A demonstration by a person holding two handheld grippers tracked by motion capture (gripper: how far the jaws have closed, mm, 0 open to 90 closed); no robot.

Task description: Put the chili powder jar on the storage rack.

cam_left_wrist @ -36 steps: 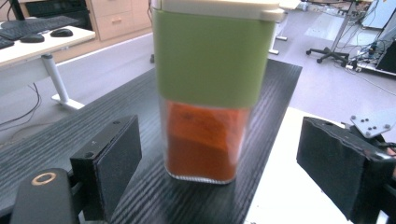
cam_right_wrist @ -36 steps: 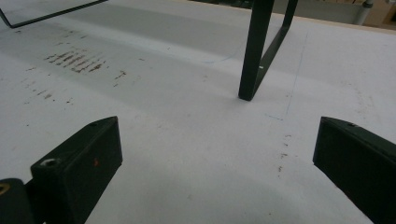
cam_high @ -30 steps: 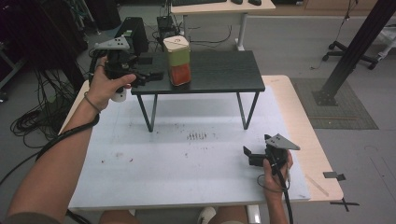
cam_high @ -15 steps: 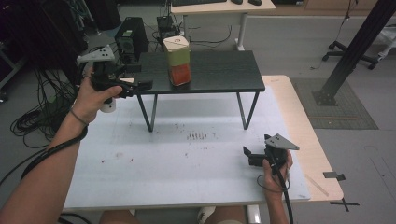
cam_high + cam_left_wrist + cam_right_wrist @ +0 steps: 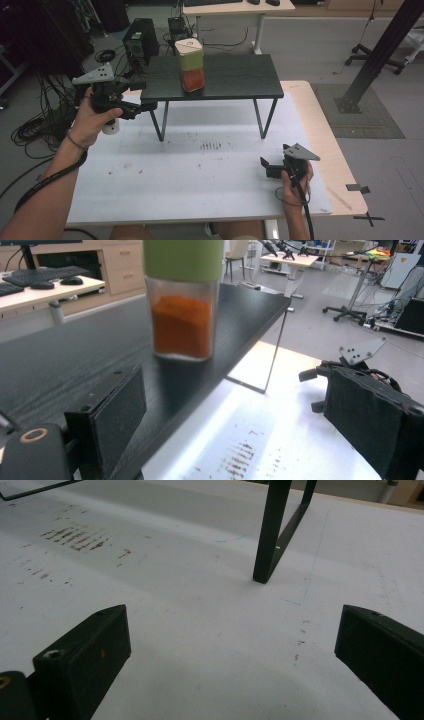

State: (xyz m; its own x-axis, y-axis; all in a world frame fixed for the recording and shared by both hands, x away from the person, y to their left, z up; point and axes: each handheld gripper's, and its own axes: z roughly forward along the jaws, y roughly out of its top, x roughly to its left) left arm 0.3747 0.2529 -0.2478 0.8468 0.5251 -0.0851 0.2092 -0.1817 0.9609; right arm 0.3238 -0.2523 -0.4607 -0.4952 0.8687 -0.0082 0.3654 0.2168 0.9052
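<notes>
A square jar (image 5: pixel 191 65) with a green top and orange powder stands upright on the low black shelf (image 5: pixel 230 77). In the left gripper view the jar (image 5: pixel 182 325) rises ahead, beyond the jaws and apart from them. My left gripper (image 5: pixel 142 96) hovers off the shelf's left end. Its jaws have just been opening and stand open, holding nothing (image 5: pixel 235 385). My right gripper (image 5: pixel 266 168) rests low over the white table top (image 5: pixel 200 190) at the front right, open, with bare table between its jaws (image 5: pixel 232 630).
Orange powder stains (image 5: pixel 212 146) mark the table under the shelf. The shelf's thin black legs (image 5: pixel 265 117) stand on the table; one leg (image 5: pixel 272 540) is just ahead of my right gripper. A computer tower (image 5: pixel 140 42) and cables (image 5: pixel 35 125) lie on the floor at the left.
My left gripper has drawn back to the left and a little lower, away from the jar, its jaws wider. The jar stays put on the shelf. The right gripper has not moved.
</notes>
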